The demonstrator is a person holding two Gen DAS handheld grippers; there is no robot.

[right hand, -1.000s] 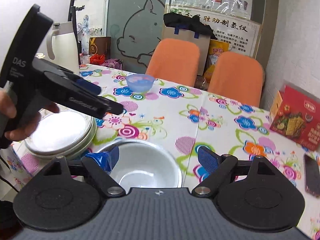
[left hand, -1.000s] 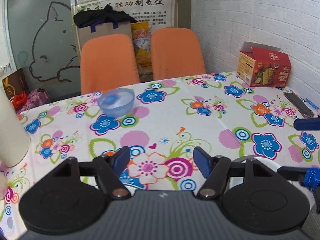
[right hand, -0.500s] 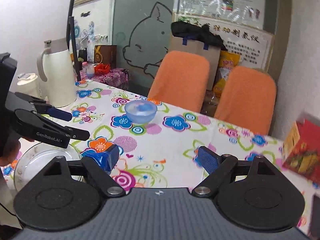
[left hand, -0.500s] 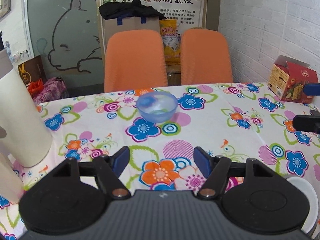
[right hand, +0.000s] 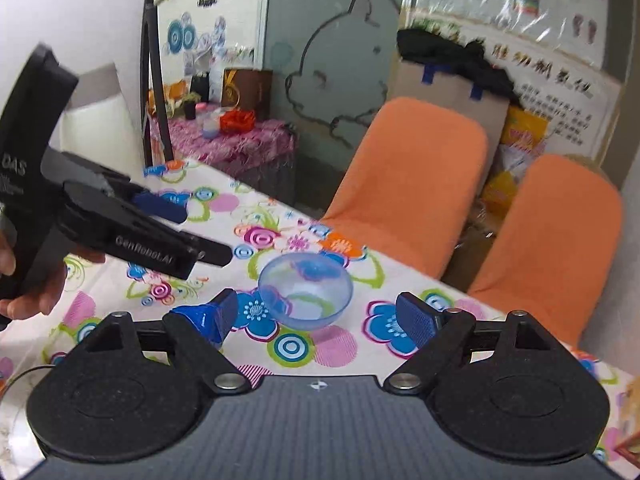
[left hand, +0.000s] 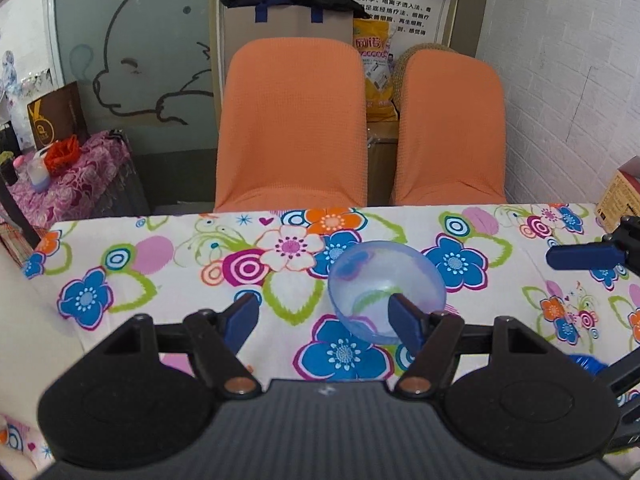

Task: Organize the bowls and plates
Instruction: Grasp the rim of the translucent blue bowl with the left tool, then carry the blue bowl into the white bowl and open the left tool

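Observation:
A translucent blue bowl [left hand: 386, 286] stands upright on the flowered tablecloth [left hand: 160, 264] near the table's far edge. My left gripper [left hand: 326, 320] is open and empty, with its right finger just in front of the bowl's near rim. In the right wrist view the bowl [right hand: 306, 290] sits just ahead, between the fingers of my right gripper [right hand: 320, 318], which is open and empty. The left gripper [right hand: 136, 224] shows there at the left, held in a hand. The right gripper's blue fingertips [left hand: 582, 258] show at the right edge of the left wrist view.
Two orange chairs [left hand: 292, 124] stand behind the table's far edge. A red carton [left hand: 618, 204] sits at the table's right side. A side table with a pink cloth [left hand: 68, 180] stands at the left. A brick wall [left hand: 568, 60] is on the right.
Both grippers have moved forward across the table to the blue bowl, which now sits close in front of them. The white plates and the metal bowl have dropped out of view.

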